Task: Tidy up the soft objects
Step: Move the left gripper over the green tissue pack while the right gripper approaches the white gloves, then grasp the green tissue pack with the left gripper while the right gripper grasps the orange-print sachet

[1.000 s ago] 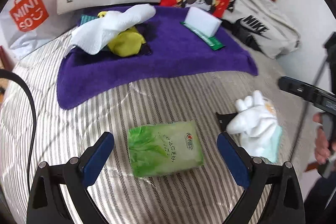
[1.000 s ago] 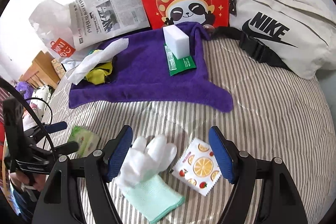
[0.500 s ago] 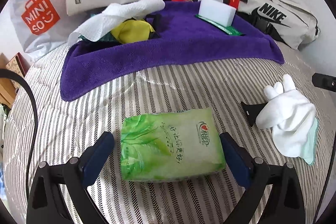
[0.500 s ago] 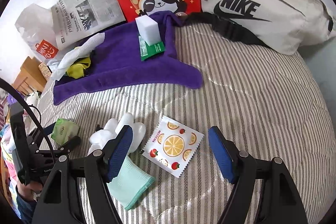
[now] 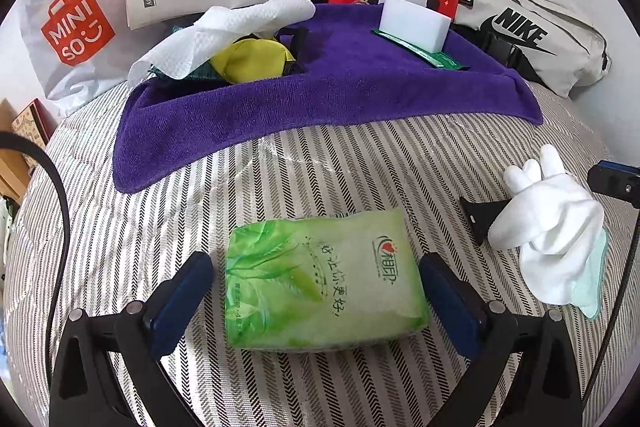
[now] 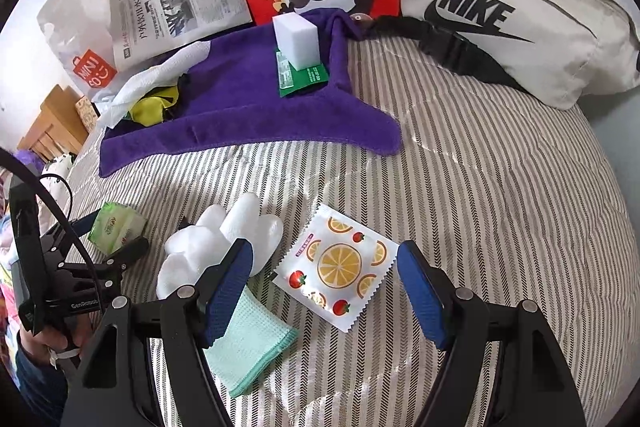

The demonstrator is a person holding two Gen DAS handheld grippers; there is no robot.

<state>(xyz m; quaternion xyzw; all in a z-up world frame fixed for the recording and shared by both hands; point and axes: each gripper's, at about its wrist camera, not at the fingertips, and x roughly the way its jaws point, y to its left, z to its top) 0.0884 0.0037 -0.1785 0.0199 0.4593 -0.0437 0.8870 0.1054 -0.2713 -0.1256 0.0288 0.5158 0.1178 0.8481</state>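
The green tissue pack [image 5: 324,283] lies on the bed directly between the pads of the left tongs [image 5: 316,301], its long axis running pad to pad, a sliver of gap showing at each end; these tongs stand wide and grip nothing yet. The right tongs [image 6: 324,291], equally wide and empty, straddle the orange-print sachet [image 6: 338,265], which sits cornerwise between them, the white glove [image 6: 212,247] just outside the left pad.

Home bedroom — striped bed quilt [image 5: 360,163], wooden furniture [image 6: 52,123].
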